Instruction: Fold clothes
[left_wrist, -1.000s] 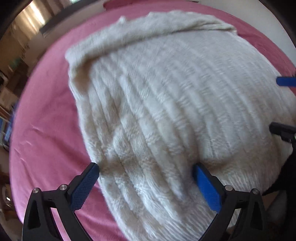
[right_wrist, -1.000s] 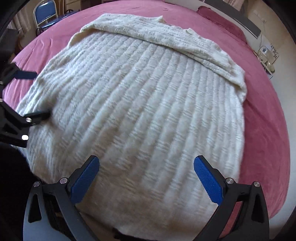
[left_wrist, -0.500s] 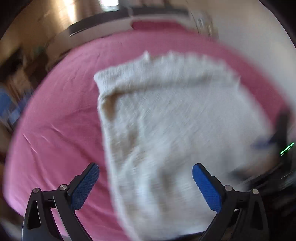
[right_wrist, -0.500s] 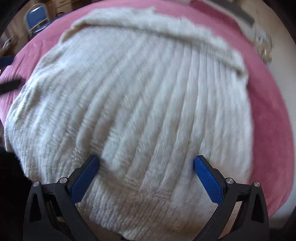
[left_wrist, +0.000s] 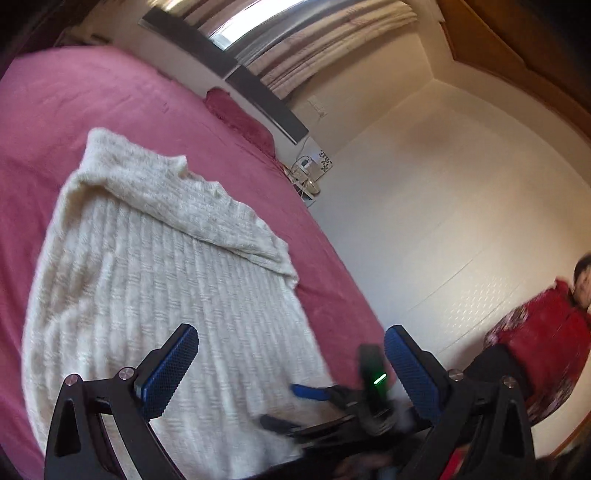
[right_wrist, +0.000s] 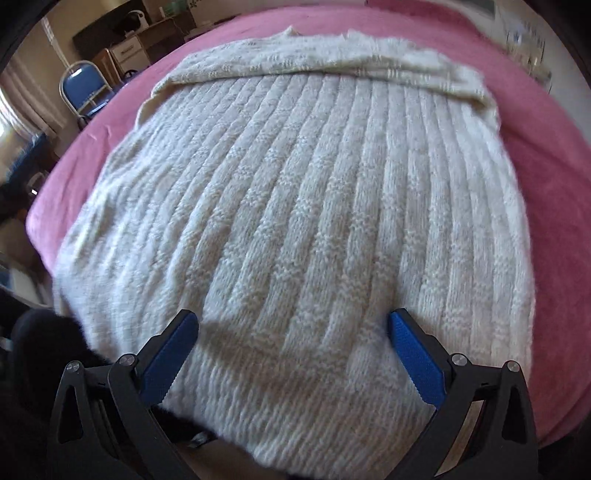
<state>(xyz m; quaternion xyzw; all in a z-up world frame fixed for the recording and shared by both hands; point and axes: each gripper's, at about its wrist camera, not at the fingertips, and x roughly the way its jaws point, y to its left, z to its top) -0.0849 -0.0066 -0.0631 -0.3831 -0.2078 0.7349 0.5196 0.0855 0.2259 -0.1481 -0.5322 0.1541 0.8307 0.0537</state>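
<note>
sweater: cream ribbed knit sweater (right_wrist: 295, 221), spread flat on the pink bed (right_wrist: 554, 177); its near hem lies at the bed's front edge.
far end of sweater: a band of the knit (left_wrist: 192, 210) is folded over across the top, lying on the body of the garment.
left gripper: left gripper (left_wrist: 291, 369) has its blue pads spread wide with nothing between them; it is raised above the sweater's near right corner and angled toward the wall.
right gripper: right gripper (right_wrist: 295, 350) has its jaws wide apart, low over the near hem of the sweater; whether the fingertips (right_wrist: 173, 343) touch the knit cannot be told.
right gripper from the left view: it (left_wrist: 310, 402) shows blurred at the sweater's near corner, a green light on its body.
person: a red garment (left_wrist: 539, 343) shows at the right edge of the left wrist view.
surroundings: pink pillow (left_wrist: 240, 118) at the bed's head; blue chair (right_wrist: 85, 88) beyond the bed's far left side.
</note>
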